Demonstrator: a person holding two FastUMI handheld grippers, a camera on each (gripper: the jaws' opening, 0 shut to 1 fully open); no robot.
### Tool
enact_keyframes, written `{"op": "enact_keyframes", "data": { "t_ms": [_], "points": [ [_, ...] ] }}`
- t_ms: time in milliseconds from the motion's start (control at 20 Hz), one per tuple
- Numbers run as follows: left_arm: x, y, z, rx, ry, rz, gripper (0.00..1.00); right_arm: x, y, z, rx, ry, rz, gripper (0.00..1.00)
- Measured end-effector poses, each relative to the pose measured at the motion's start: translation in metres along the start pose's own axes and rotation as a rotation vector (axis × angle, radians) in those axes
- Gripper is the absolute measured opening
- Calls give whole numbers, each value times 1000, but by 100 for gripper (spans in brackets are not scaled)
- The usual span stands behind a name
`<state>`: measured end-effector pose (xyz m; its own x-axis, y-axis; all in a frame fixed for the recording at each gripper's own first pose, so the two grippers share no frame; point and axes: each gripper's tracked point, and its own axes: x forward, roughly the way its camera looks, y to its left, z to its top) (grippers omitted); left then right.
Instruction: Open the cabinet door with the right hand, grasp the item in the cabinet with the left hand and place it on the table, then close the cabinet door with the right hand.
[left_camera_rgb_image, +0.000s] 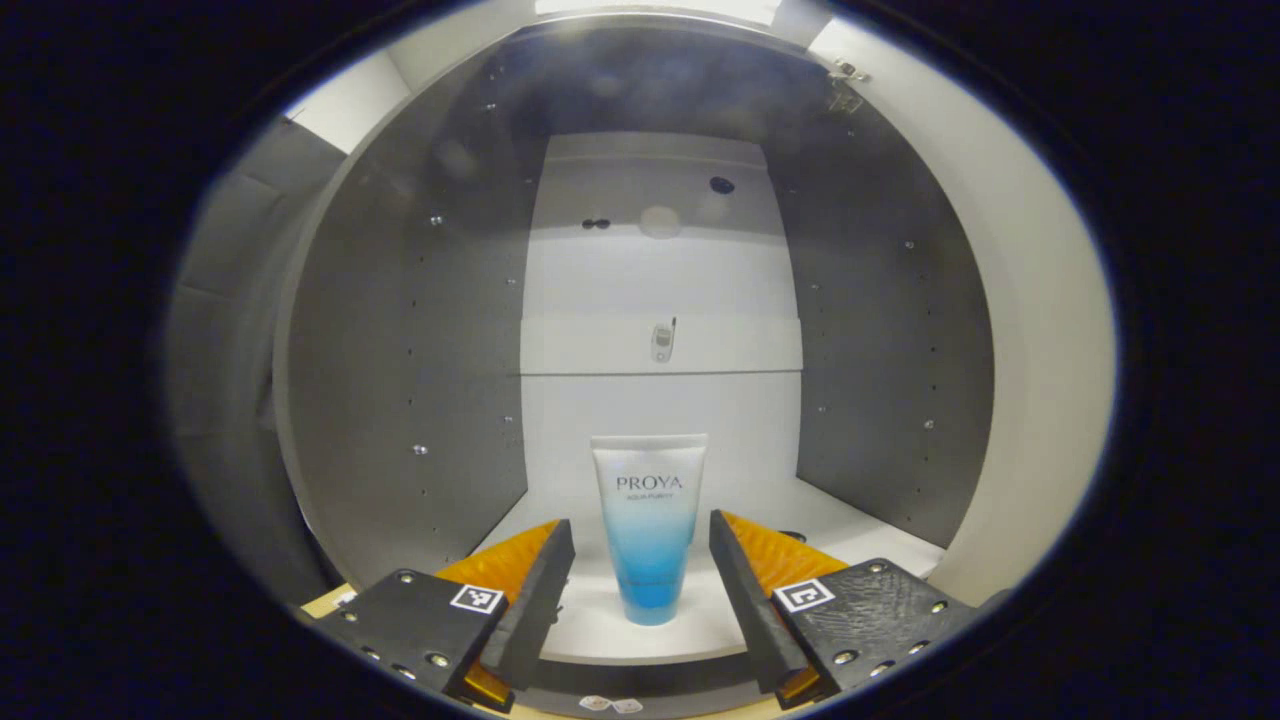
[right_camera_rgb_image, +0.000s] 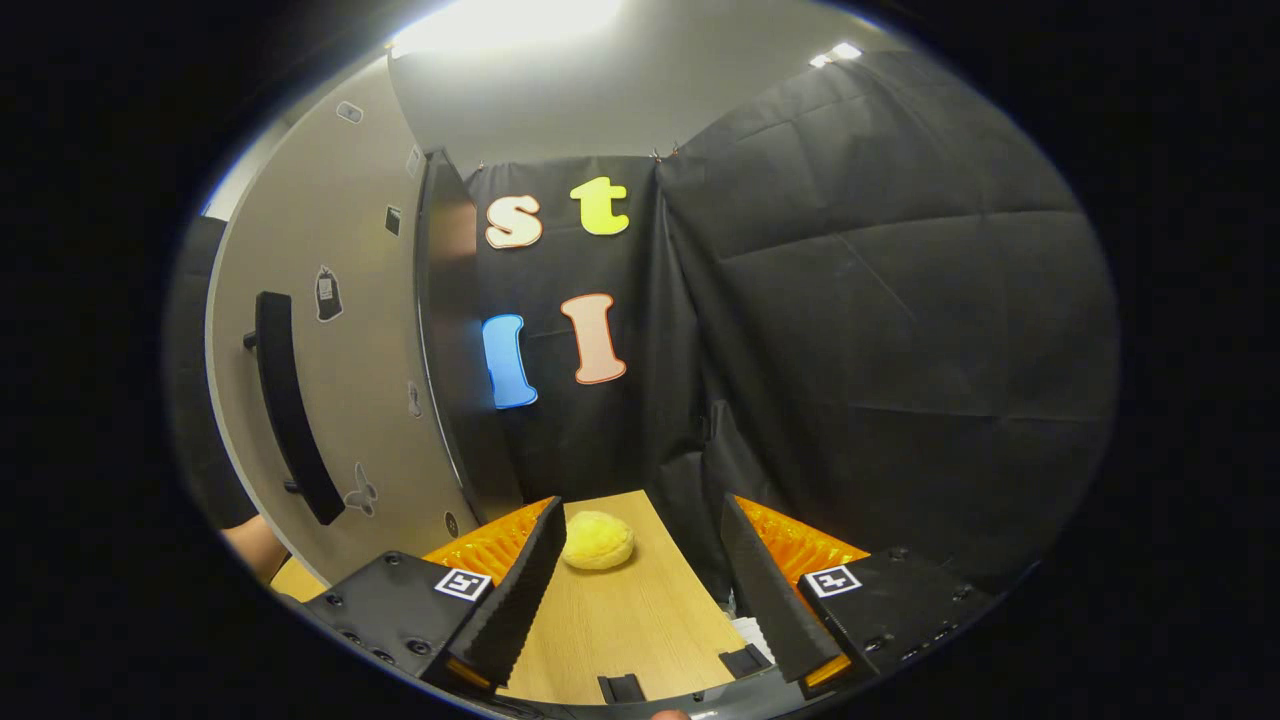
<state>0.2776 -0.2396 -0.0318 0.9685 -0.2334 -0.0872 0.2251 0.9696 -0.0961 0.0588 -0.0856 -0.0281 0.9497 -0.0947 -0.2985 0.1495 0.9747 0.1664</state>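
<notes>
A white-to-blue tube (left_camera_rgb_image: 649, 525) stands cap-down on the white cabinet floor (left_camera_rgb_image: 850, 525), in the left gripper view. My left gripper (left_camera_rgb_image: 641, 535) is open, its fingers flanking the tube's lower part without touching it. The cabinet stands open, with grey side walls (left_camera_rgb_image: 420, 370) and a white back. In the right gripper view the open cabinet door (right_camera_rgb_image: 350, 330) swings out at the left, with its black bar handle (right_camera_rgb_image: 290, 405) facing me. My right gripper (right_camera_rgb_image: 640, 525) is open and empty, to the right of the door and apart from the handle.
A wooden table (right_camera_rgb_image: 625, 610) runs ahead of the right gripper, with a yellow round bun-like object (right_camera_rgb_image: 598, 540) lying on it near the far end. Black cloth walls close in behind and to the right. Part of a person's arm (right_camera_rgb_image: 255, 545) shows low beside the door.
</notes>
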Motion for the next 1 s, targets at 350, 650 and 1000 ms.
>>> {"op": "enact_keyframes", "data": {
  "t_ms": [350, 650, 1000],
  "points": [
    [-9, 4, 1, -26, -3, -1, 49, 8, 1, -3, -20, 1, 8, 98],
    [-47, 20, 9, -21, -25, -14, 50, 17, 13, 0, -50, -20, 41, 98],
    [-102, 39, 2, 20, -56, -20, 49, 27, 36, -3, -54, -20, 103, 98]
  ]
}}
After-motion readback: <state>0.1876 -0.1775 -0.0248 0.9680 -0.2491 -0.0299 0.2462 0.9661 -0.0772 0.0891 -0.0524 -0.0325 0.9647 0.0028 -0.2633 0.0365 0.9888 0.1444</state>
